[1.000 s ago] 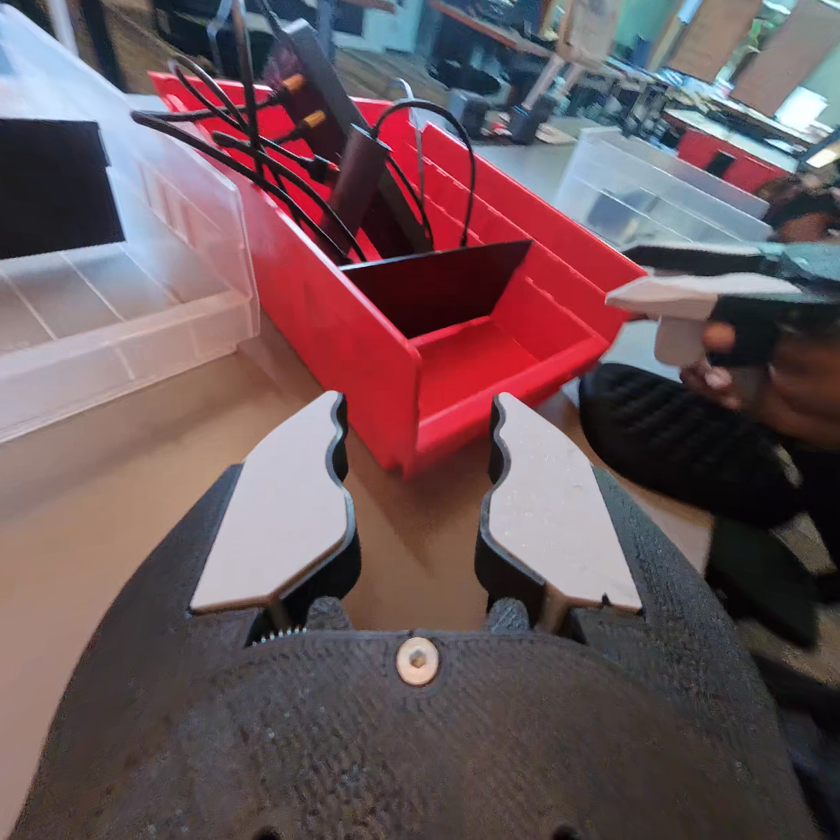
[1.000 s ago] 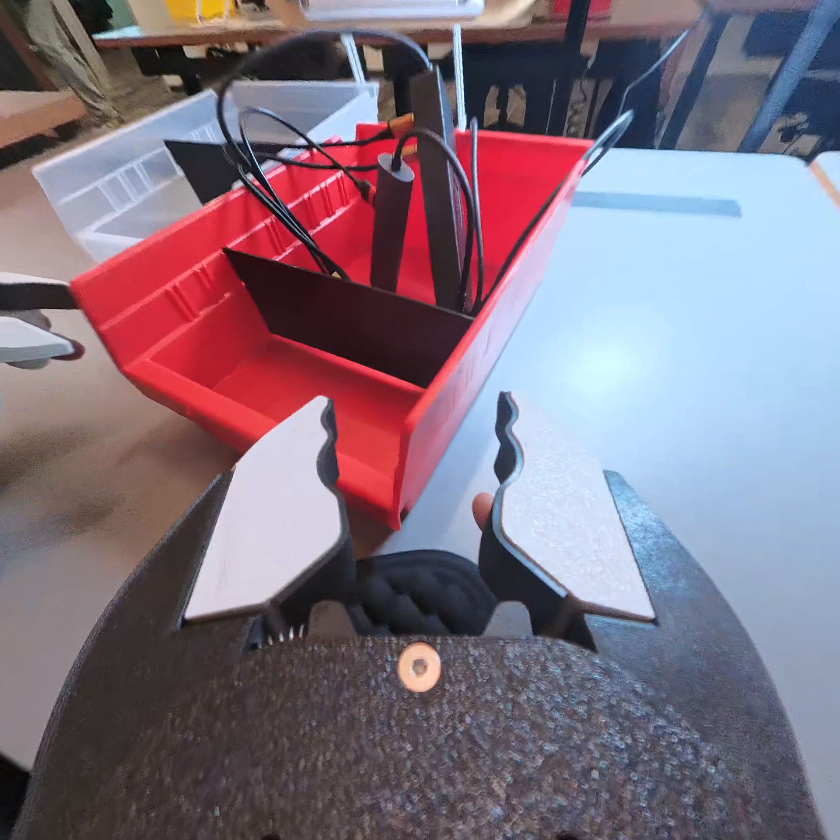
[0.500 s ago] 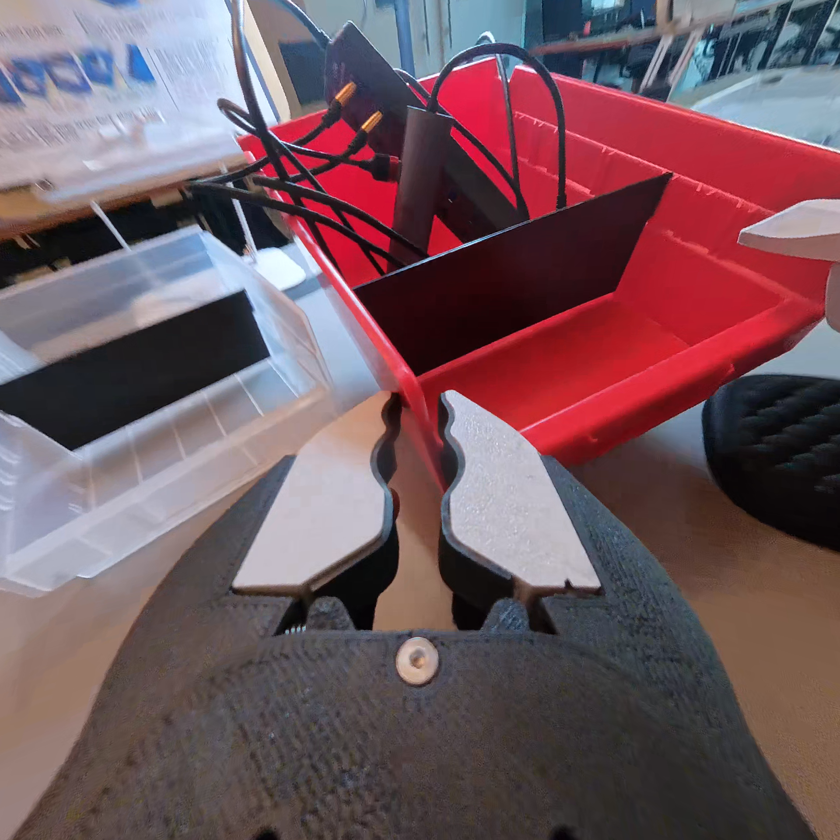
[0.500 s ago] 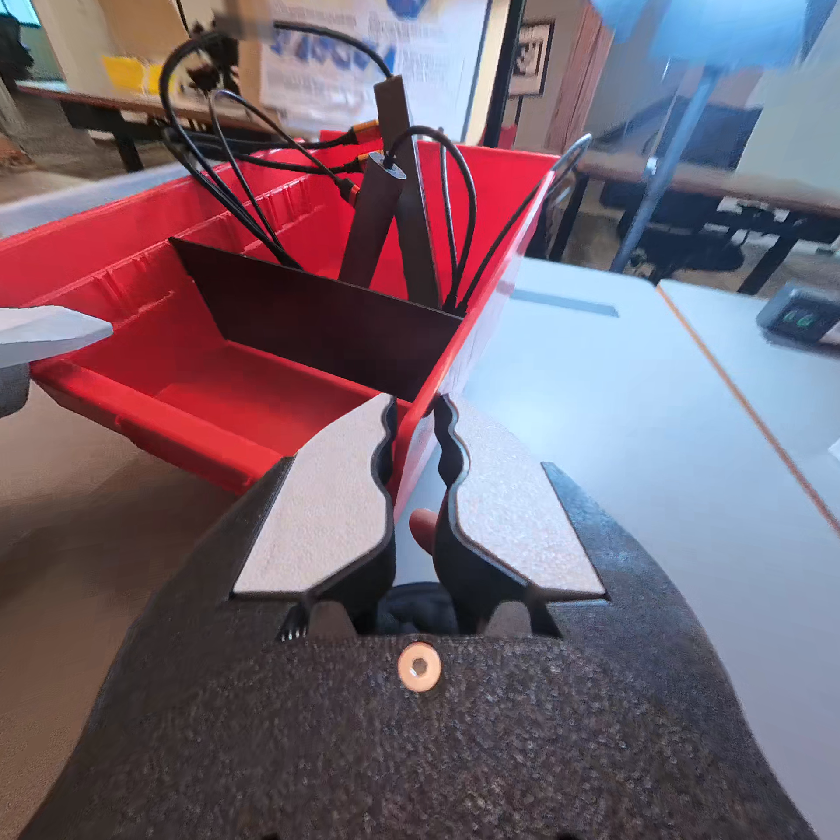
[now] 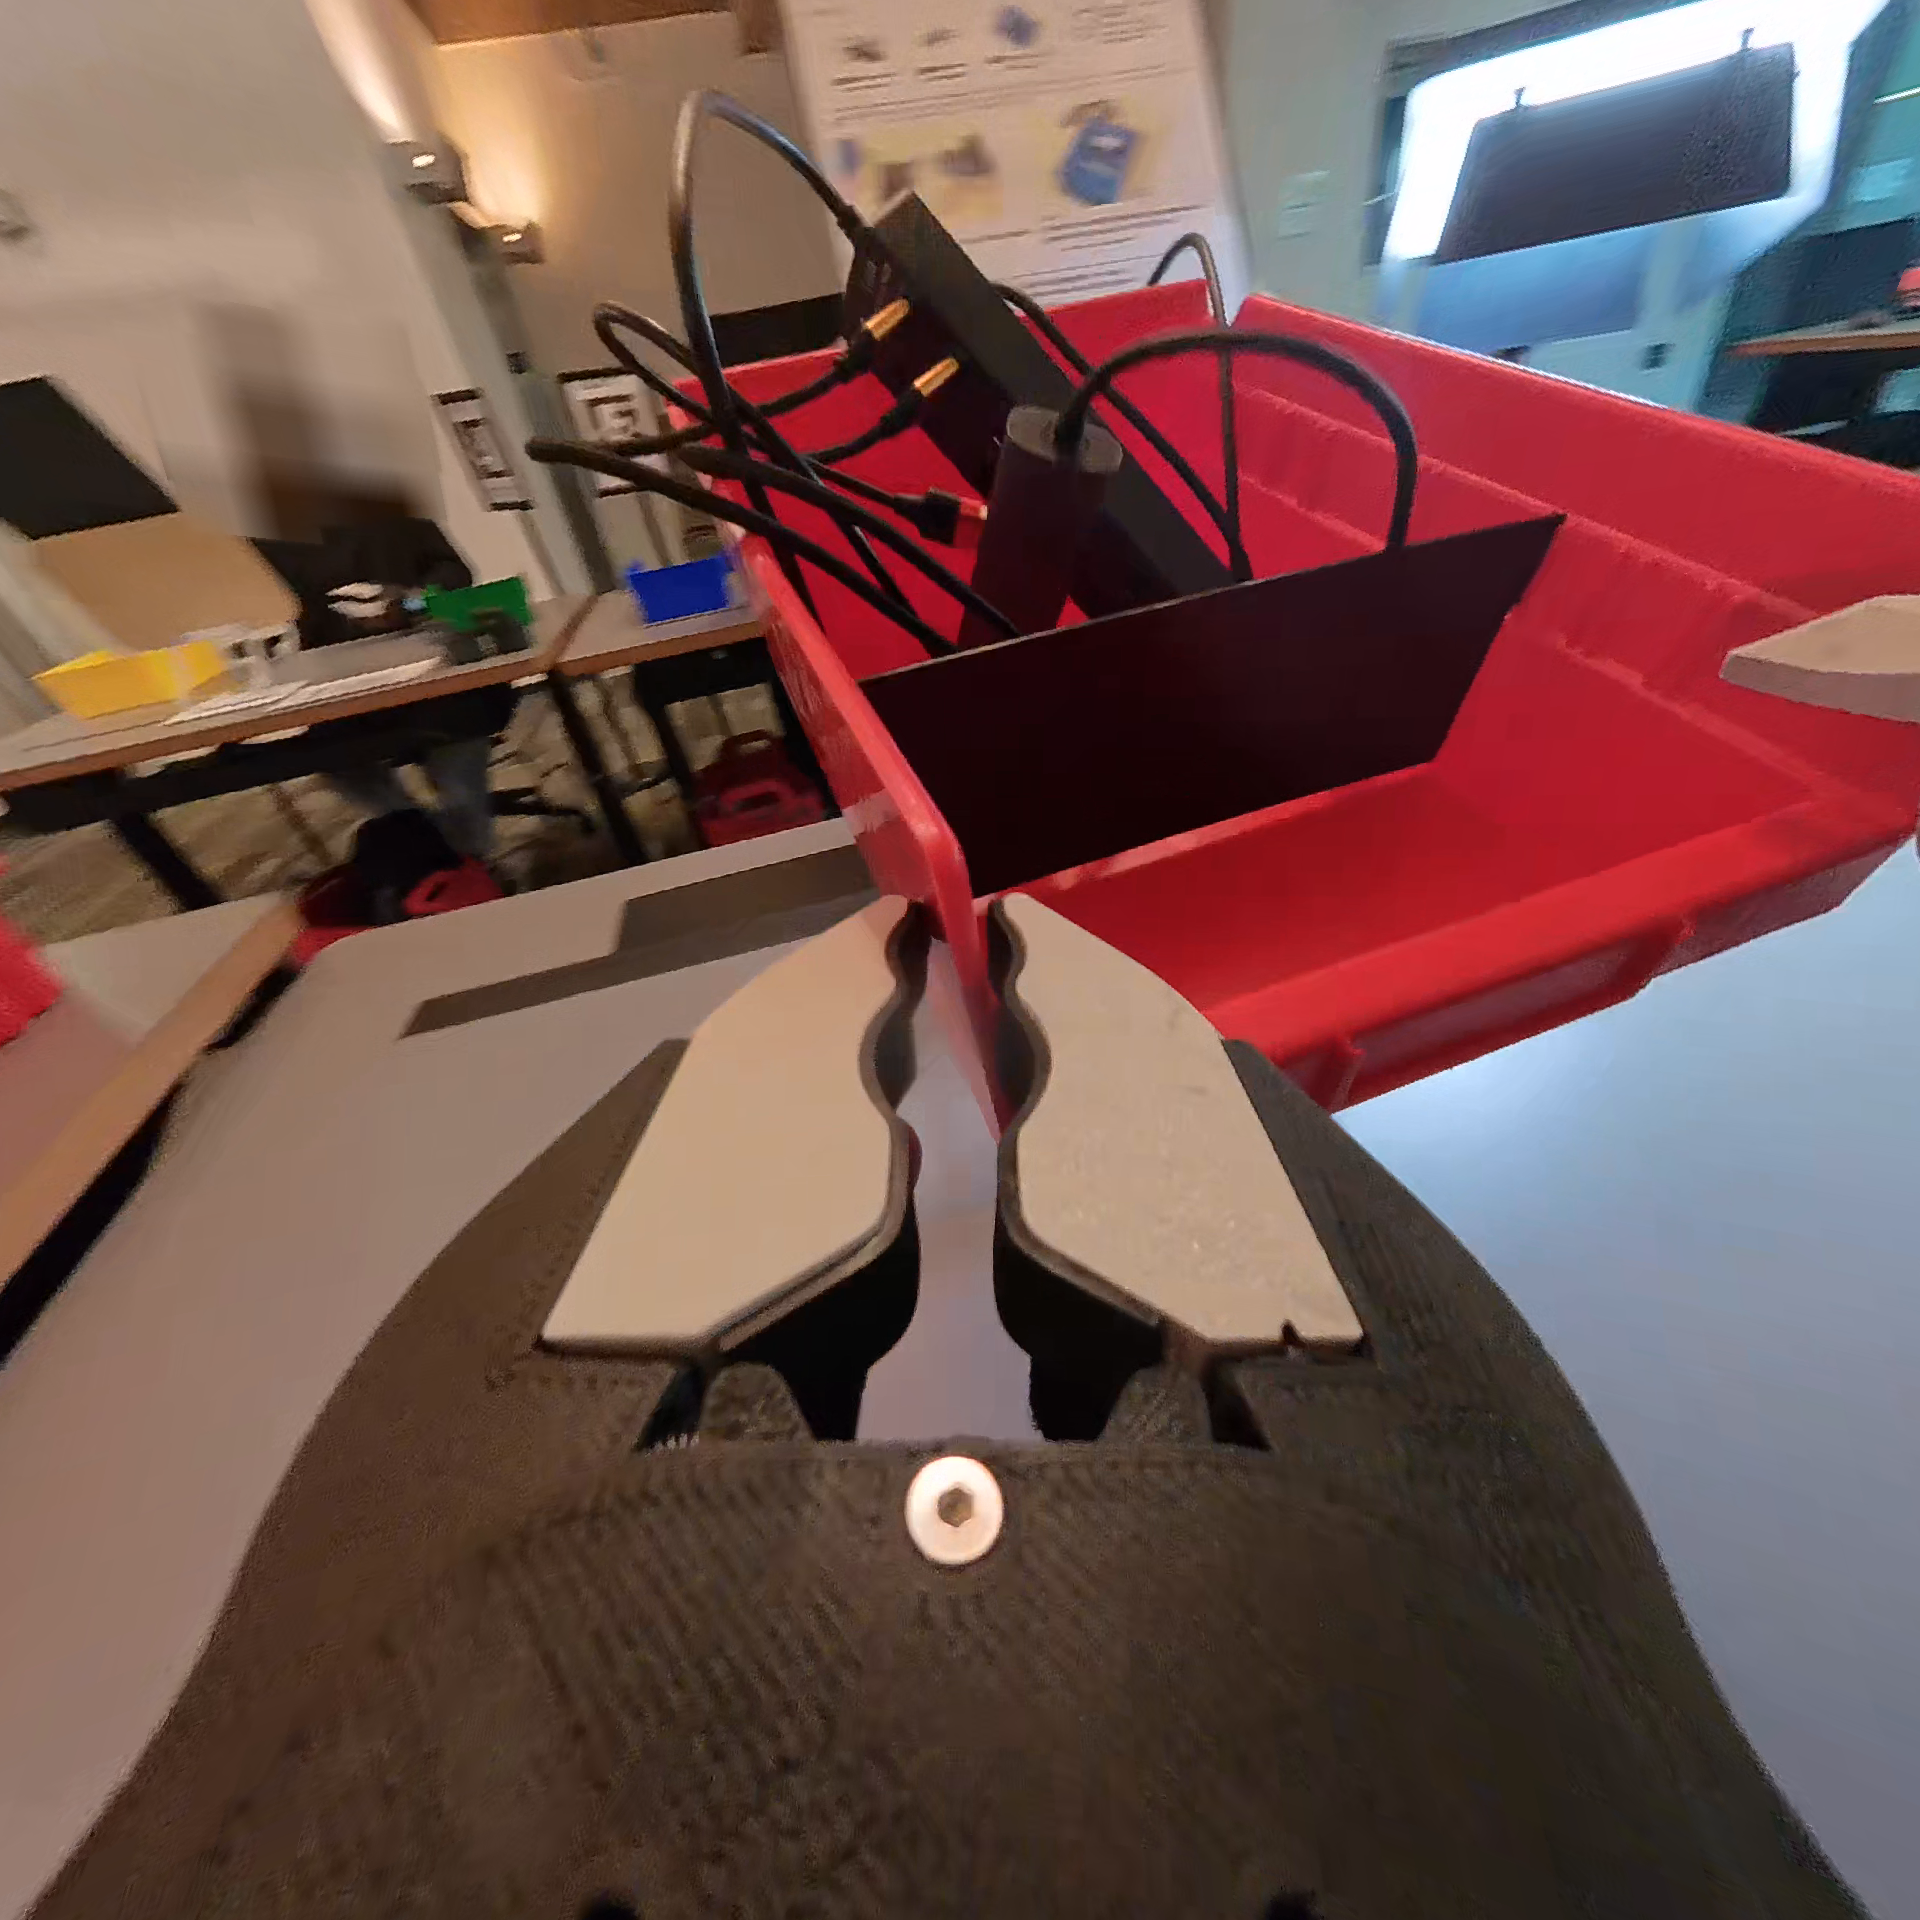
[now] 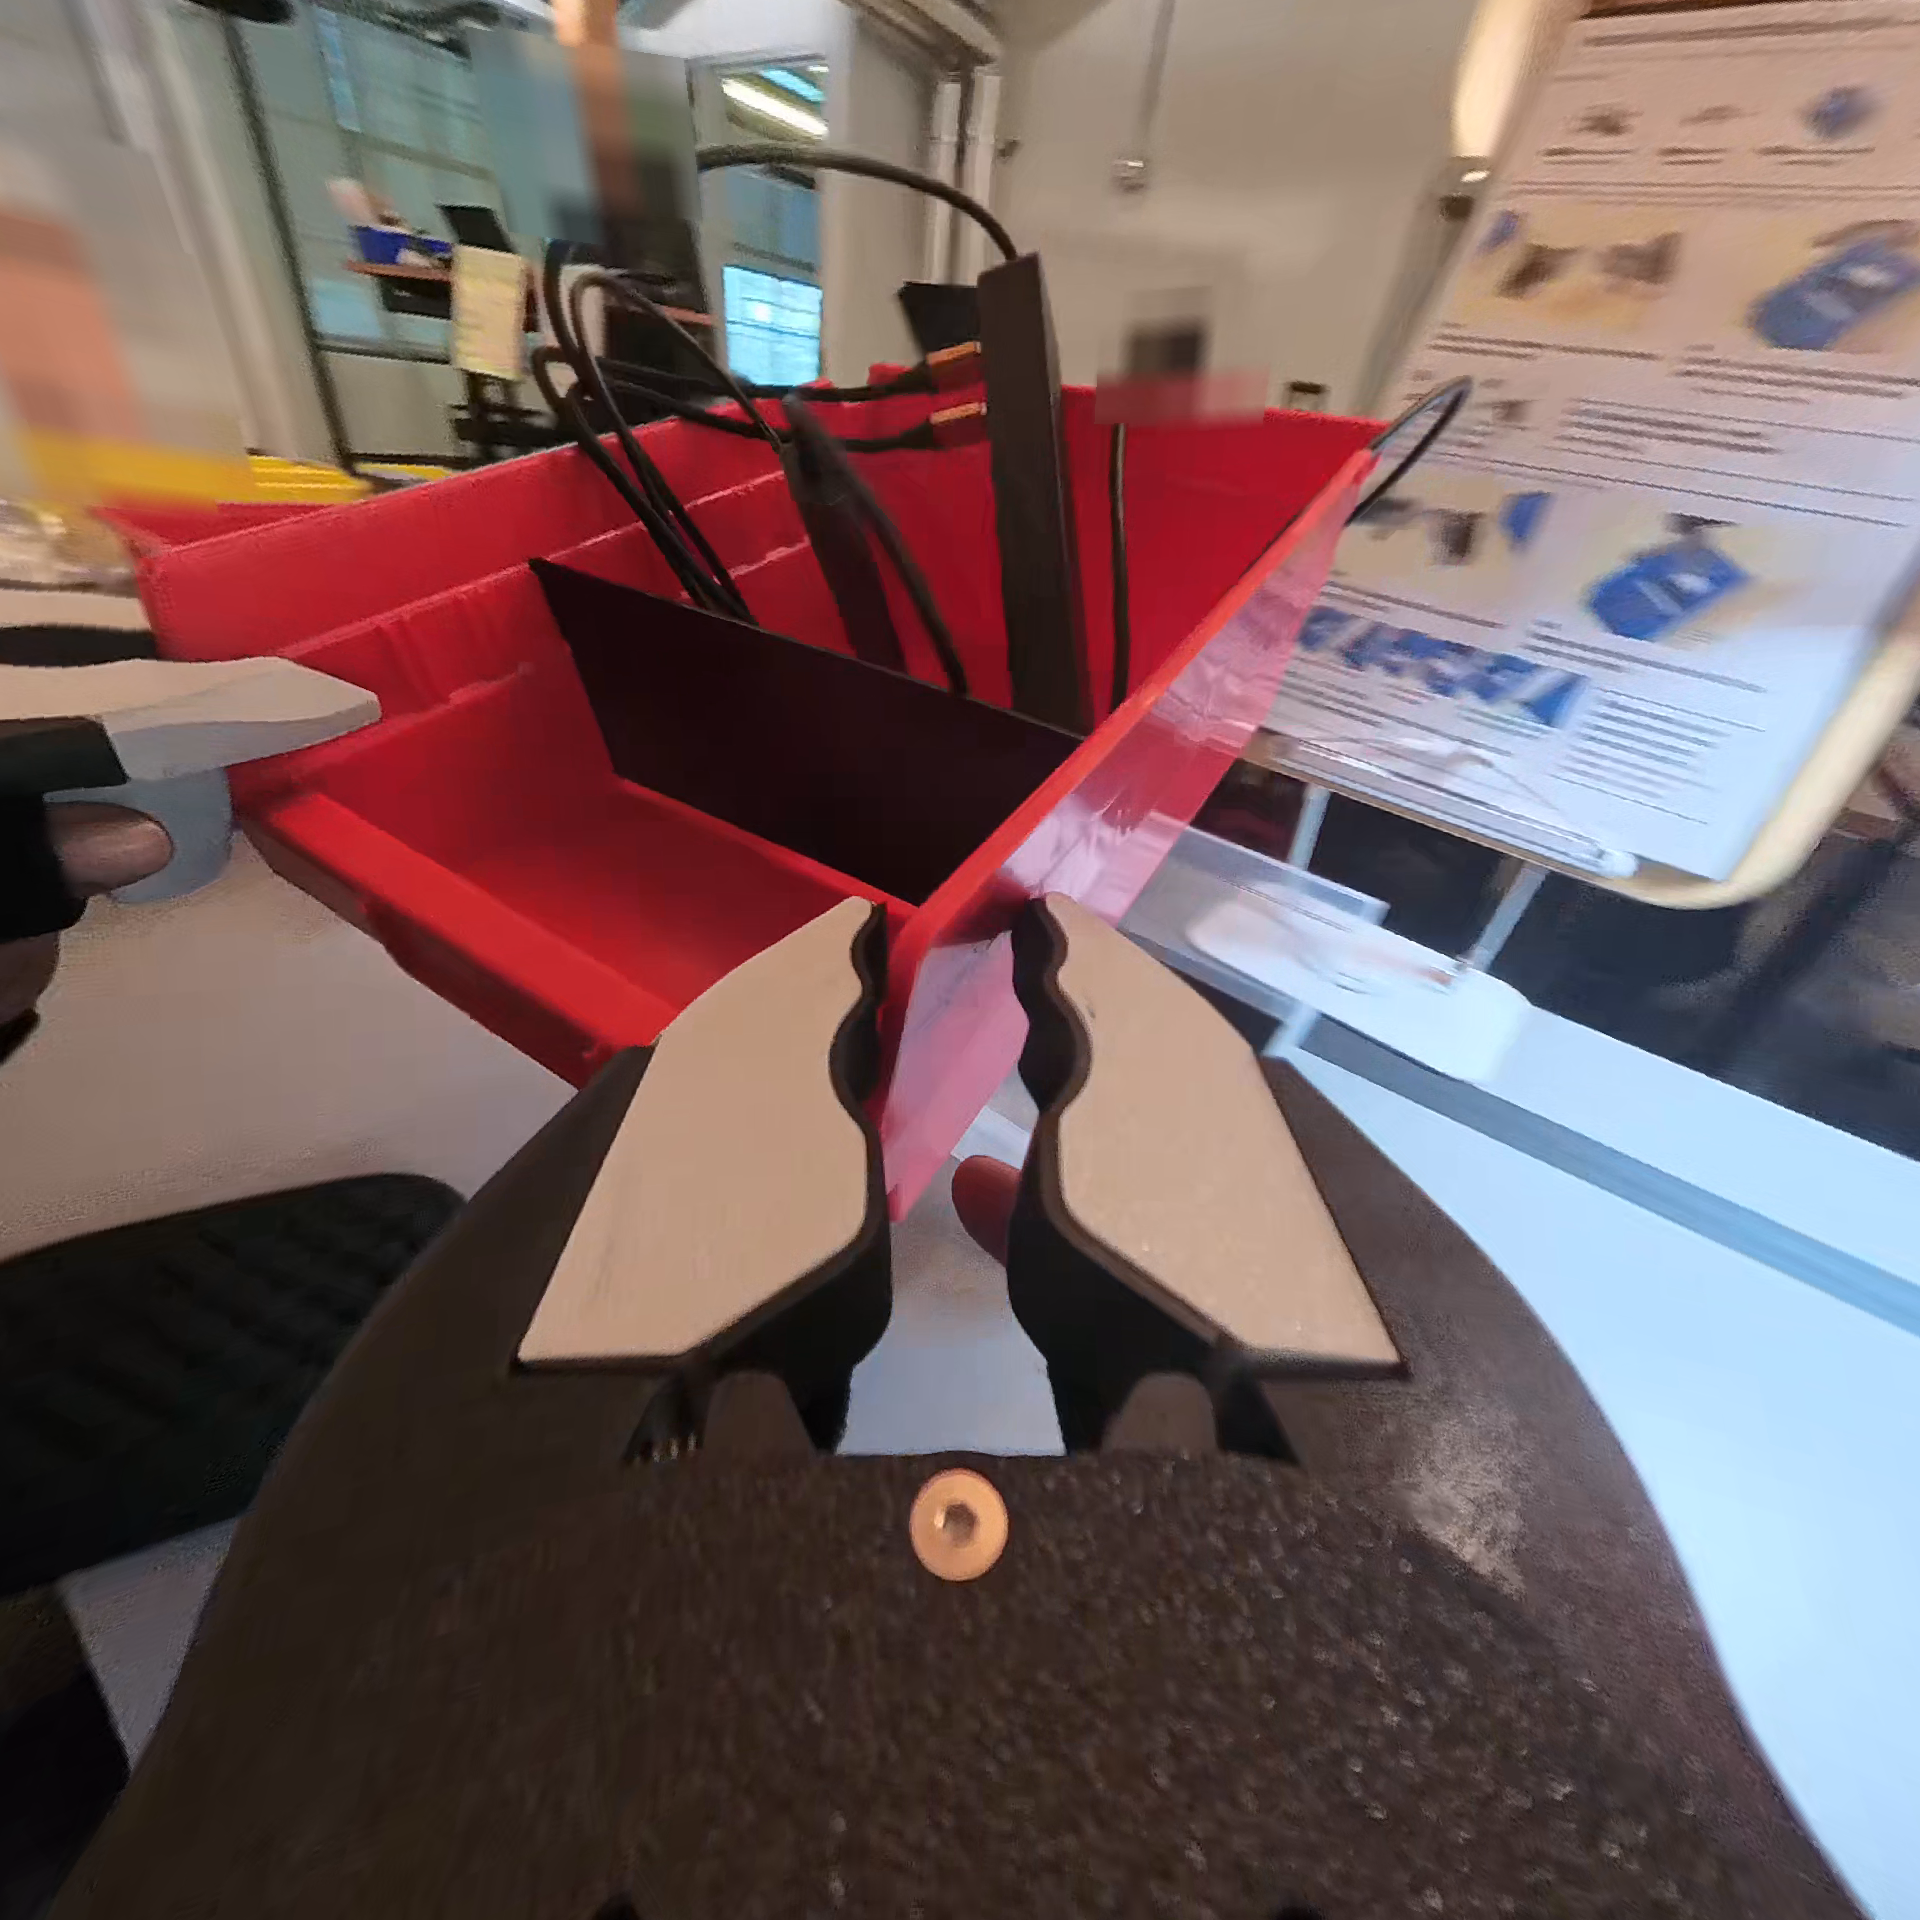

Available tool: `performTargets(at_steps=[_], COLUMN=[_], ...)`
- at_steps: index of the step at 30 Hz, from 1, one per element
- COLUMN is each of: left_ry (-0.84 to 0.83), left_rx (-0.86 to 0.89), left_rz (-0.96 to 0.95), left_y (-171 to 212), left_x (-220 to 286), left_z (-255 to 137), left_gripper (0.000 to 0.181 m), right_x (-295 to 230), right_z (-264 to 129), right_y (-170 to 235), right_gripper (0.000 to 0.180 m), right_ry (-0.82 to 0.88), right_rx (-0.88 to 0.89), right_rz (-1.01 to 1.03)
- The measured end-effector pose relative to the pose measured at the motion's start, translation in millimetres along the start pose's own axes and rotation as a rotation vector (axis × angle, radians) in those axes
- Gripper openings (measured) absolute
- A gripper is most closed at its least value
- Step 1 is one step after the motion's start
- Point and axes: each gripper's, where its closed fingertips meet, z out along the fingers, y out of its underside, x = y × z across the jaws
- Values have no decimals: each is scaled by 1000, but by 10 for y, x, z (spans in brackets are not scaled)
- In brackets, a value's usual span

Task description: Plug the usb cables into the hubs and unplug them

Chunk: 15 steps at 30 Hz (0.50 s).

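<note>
A red bin (image 5: 1683, 540) holds two black USB hubs, a long flat one (image 5: 997, 343) and a shorter dark one (image 5: 1029, 520), among black cables (image 5: 727, 457) behind a black divider (image 5: 1195, 727). My left gripper (image 5: 951, 925) is shut on the bin's left side wall. My right gripper (image 6: 951, 925) is shut on the bin's right side wall (image 6: 1143, 748). The bin looks raised and tilted above the table. The hubs (image 6: 1023, 468) and cables (image 6: 623, 436) also show in the right wrist view. Each gripper shows at the edge of the other's view, the right (image 5: 1829, 665) and the left (image 6: 239, 707).
A grey table (image 5: 1610, 1299) lies under the bin. A poster in a clear stand (image 6: 1662, 468) stands close to the bin's right side. Tables with small yellow (image 5: 125, 675), green and blue bins stand in the background to the left. About 20 cm separates my left fingertips from my right.
Both grippers went from open to shut on the bin's side walls. The bin has since risen and swung with them, and the clear bin on the left has left the view.
</note>
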Motion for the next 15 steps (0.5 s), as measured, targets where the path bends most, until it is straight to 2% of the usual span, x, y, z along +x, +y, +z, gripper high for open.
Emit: performTargets(at_steps=[3,7,11,15], left_ry=[-122,-239,-290,-292], left_rx=[-26,-72,-134,-226], left_rz=[-13,-47,-75,-54], left_y=[148,514,971,1440], left_x=[-568,-1162,-1538,-1620], left_z=[-182,-341,-351,-170], left_gripper=[8,6,4,4], right_x=[-445,-961,-1327,-1395], right_z=[454,950,1258,1440], right_y=[22,263,723,1285], right_gripper=[24,26,27,28], right_ry=[-117,-231,-289,-304], right_rx=[-9,-47,-106,-182], right_rz=[6,20,33,50])
